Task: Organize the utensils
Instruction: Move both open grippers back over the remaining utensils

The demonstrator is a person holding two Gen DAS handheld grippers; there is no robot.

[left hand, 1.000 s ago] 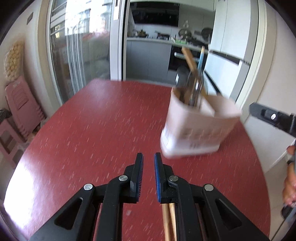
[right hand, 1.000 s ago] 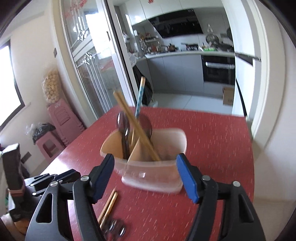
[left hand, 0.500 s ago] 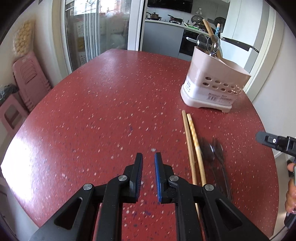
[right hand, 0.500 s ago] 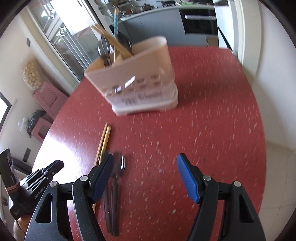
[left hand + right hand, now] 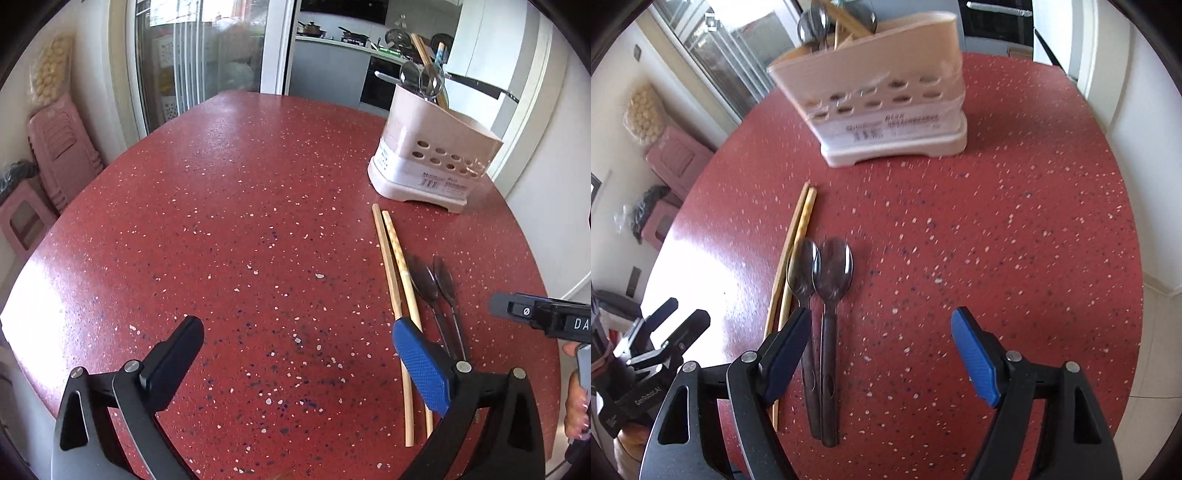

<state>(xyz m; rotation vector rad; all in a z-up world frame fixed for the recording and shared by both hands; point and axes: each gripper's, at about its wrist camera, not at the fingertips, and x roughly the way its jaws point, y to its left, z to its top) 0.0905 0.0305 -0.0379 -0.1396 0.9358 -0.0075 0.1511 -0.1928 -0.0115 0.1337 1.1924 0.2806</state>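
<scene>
A beige utensil holder [image 5: 436,158] [image 5: 886,103] stands at the far right of the red table, with spoons and chopsticks upright in it. Two wooden chopsticks [image 5: 397,295] [image 5: 792,243] and two dark spoons [image 5: 436,291] [image 5: 827,291] lie side by side on the table in front of it. My left gripper [image 5: 295,358] is open and empty above the table, left of the chopsticks. My right gripper [image 5: 879,347] is open and empty, low over the table, its left finger beside the spoon handles.
The round red speckled table [image 5: 221,221] ends close on the right near a white wall. Pink stools [image 5: 55,147] stand on the floor at the left by a glass sliding door. A kitchen lies beyond the table.
My left gripper has opened wide from shut. Both grippers have pulled back from the holder, so the chopsticks and spoons on the table now show in full.
</scene>
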